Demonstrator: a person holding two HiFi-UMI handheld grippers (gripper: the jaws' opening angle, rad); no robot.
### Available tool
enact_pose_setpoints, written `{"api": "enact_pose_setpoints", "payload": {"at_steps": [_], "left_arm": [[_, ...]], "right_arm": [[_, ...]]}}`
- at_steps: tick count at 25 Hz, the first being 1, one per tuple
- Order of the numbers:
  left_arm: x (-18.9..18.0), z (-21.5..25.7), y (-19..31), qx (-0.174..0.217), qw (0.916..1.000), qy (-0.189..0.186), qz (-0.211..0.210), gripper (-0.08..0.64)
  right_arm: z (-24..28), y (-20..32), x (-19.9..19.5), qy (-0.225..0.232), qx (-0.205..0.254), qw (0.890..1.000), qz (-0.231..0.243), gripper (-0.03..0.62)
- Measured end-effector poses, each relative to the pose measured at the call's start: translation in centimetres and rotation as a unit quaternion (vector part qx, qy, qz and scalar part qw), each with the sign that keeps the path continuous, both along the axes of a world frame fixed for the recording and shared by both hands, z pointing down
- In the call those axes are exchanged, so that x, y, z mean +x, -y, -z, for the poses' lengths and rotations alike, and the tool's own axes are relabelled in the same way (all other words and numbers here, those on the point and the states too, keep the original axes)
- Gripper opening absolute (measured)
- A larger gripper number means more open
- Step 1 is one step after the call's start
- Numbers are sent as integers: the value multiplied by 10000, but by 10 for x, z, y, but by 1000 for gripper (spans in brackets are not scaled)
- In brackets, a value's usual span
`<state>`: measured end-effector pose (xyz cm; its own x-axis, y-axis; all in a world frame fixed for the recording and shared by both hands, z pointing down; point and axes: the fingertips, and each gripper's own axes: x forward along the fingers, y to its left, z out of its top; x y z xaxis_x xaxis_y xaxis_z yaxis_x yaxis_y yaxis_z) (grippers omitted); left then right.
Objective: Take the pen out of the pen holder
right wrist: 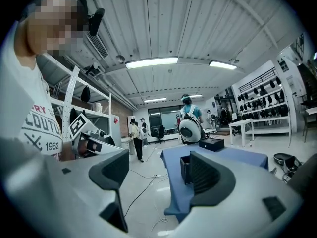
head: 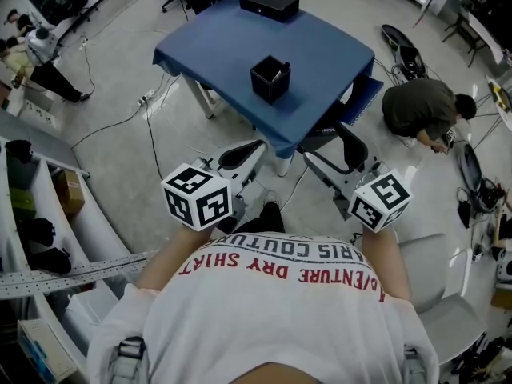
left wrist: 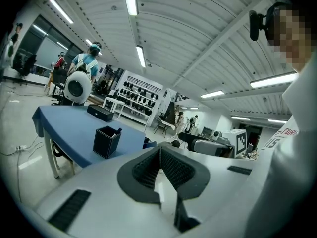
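One slim dark pen (left wrist: 117, 131) leans in a corner of the square black pen holder (head: 270, 79), with only its tip above the rim. The holder stands alone near the middle of the blue-clothed worktop (head: 320, 50), and a flat black rectangular box (head: 269, 4) sits well apart at the far edge. Both claws hang well short of the worktop, close to the person's body. The left claw (left wrist: 159, 151) is clenched on nothing, its ribbed dark pads pressed together. The right claw (right wrist: 163, 175) is released, jaws wide apart, with only the distant worktop between them.

The reach looks not yet begun. The right claw seems the readier tool, since it is spread. It would do best to come down from above, straddle the exposed tip and pinch across the thin round barrel. A straight lift should then keep the light, stiff-walled holder from tipping or dragging on the soft cloth. The holder looks matte, almost leather-like — the claws' shells are smooth pale plastic.
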<state>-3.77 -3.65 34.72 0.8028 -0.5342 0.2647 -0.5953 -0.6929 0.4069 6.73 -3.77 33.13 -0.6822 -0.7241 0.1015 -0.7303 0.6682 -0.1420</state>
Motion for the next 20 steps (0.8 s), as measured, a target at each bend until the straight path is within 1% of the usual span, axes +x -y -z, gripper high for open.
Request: {"api": "enact_pose_setpoints", "payload": {"at_steps": [7, 13, 17, 20], "left_arm": [[13, -1, 64, -110, 9999, 37, -69, 32], [17, -7, 116, -261, 9996, 23, -100, 32], [17, -12, 150, -327, 9995, -8, -49, 32], [17, -16, 171, -336, 9994, 50, -52, 32]], "right_arm": [[-5, 66, 11, 4, -194, 9998, -22, 359], [-10, 118, 9, -58, -343, 9994, 10, 359], [-19, 153, 6, -124, -469, 9988, 58, 359], [-28, 176, 5, -152, -558, 9983, 86, 359]]}}
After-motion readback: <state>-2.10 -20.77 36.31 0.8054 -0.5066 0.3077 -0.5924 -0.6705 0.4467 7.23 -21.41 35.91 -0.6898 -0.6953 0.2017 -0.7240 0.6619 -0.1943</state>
